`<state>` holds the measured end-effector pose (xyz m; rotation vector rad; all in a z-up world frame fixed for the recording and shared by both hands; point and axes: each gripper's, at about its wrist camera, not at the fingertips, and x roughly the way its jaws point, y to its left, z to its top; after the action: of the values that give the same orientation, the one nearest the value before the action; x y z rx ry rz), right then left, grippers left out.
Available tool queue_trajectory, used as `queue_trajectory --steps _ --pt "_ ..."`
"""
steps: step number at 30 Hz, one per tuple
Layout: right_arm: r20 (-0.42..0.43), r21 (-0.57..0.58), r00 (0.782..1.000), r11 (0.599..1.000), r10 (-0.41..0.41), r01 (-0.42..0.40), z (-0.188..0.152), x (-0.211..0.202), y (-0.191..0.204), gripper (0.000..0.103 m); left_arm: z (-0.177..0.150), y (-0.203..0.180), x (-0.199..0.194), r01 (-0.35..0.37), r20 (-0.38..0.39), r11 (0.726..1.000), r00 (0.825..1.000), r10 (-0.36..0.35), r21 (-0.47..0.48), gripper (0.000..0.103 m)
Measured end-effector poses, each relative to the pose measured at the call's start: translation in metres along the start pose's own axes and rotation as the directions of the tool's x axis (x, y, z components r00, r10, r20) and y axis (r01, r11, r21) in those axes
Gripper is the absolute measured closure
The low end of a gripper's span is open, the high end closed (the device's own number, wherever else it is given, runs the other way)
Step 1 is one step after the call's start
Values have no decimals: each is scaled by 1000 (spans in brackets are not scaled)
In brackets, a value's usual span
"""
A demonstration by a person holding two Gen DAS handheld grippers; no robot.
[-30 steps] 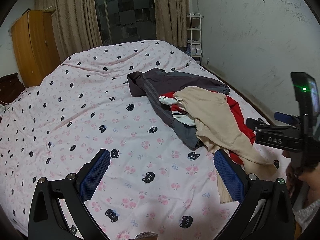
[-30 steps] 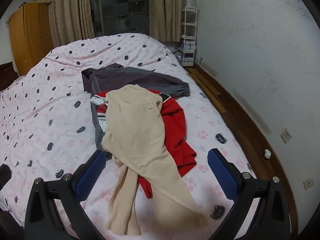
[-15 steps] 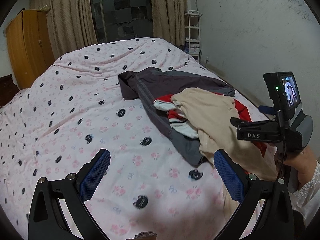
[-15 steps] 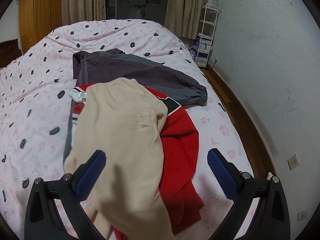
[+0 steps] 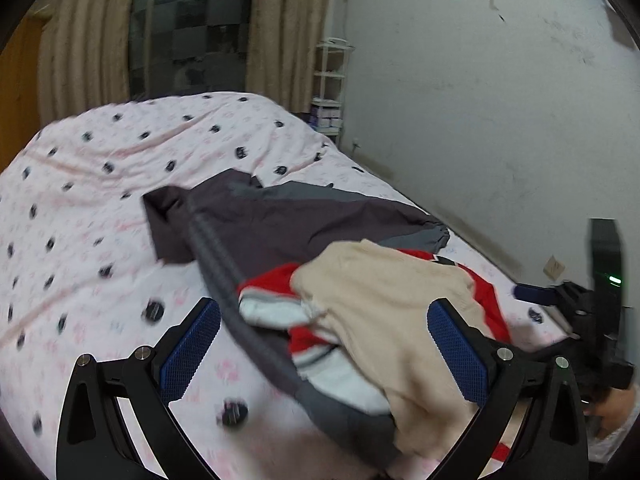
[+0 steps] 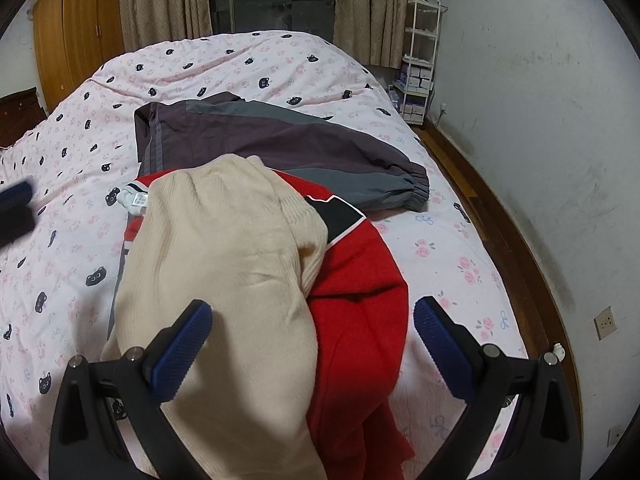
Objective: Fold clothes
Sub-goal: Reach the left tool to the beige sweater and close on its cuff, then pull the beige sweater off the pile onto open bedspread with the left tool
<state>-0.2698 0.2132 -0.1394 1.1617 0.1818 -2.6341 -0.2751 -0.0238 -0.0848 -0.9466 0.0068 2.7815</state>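
A pile of clothes lies on the bed: a beige sweater [image 6: 224,248] on top, a red garment [image 6: 360,292] under it, and dark grey trousers [image 6: 280,140] behind. The pile also shows in the left wrist view, with the beige sweater [image 5: 384,312], red garment [image 5: 276,280] and grey trousers [image 5: 288,216]. My left gripper [image 5: 324,356] is open and empty, just above the pile's left side. My right gripper [image 6: 312,344] is open and empty, low over the beige sweater and red garment. The right gripper's body [image 5: 600,320] shows at the right edge of the left wrist view.
The bed has a pink sheet [image 6: 240,64] with black cat faces. A wooden wardrobe [image 6: 76,32] stands at the back left, curtains [image 6: 372,8] and a white shelf rack [image 6: 420,60] at the back right. A white wall [image 6: 540,120] and wooden floor [image 6: 500,216] run along the bed's right side.
Both grippers have moved forward and lower toward the clothes pile, which now fills more of each view. Both stay open.
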Motion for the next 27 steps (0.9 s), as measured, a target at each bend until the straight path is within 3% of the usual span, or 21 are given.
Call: queue_trajectory --steps 10,12,14,16,22,27 --pt "19 48 1000 999 6 -7 -12 -8 -9 1 3 1 71 81 -122 997 989 -82 -11 2" --pt "22 52 1000 999 0 -1 -14 -8 -11 1 1 -2 81 83 -147 996 986 -84 -14 12" --pt "20 56 1000 998 -3 2 -16 -8 -14 1 -2 -4 90 90 -176 996 980 -92 -18 39" --pt "19 62 1000 998 -7 6 -19 -8 -17 1 -5 -3 98 74 -190 997 979 -79 -32 47" --pt "26 75 999 997 -27 25 -24 -13 -23 1 -4 4 91 83 -177 993 979 -96 -80 94" --pt "45 60 998 997 -51 48 -27 -23 -19 1 -2 3 63 74 -122 995 989 -80 -60 97"
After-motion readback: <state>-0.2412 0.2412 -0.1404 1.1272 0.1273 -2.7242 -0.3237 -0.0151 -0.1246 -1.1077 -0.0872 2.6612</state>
